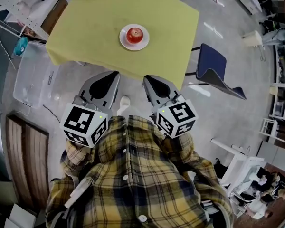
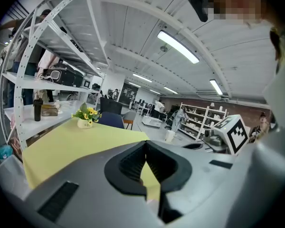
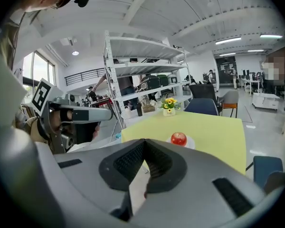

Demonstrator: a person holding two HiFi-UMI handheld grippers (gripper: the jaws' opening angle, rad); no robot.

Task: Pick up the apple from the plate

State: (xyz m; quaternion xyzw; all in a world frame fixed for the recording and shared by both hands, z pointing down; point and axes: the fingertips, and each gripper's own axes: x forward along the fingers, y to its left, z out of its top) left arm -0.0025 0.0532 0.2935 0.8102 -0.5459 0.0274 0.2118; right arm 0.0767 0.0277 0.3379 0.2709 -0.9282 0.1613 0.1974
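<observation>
Table (image 1: 80,30), covered with a yellow-green cloth: a white plate (image 1: 125,43) lies at about the middle of the top. The apple (image 1: 135,34), red, sits upright on the plate and nothing touches it. A small pot of yellow flowers (image 3: 169,109) stands at the far edge. A blue chair (image 1: 213,65) stands off the right edge, clear of the table.

Left gripper (image 1: 115,73): held just short of the near edge, pointing towards the table. Its fingers are closed tip to tip with nothing between them (confirmed in the left gripper view).

Right gripper (image 1: 146,78): held beside the left one, also just short of the near edge and well apart from the plate. Its fingers are likewise pressed together and empty. In the right gripper view the apple and plate appear beyond the jaw tips.
</observation>
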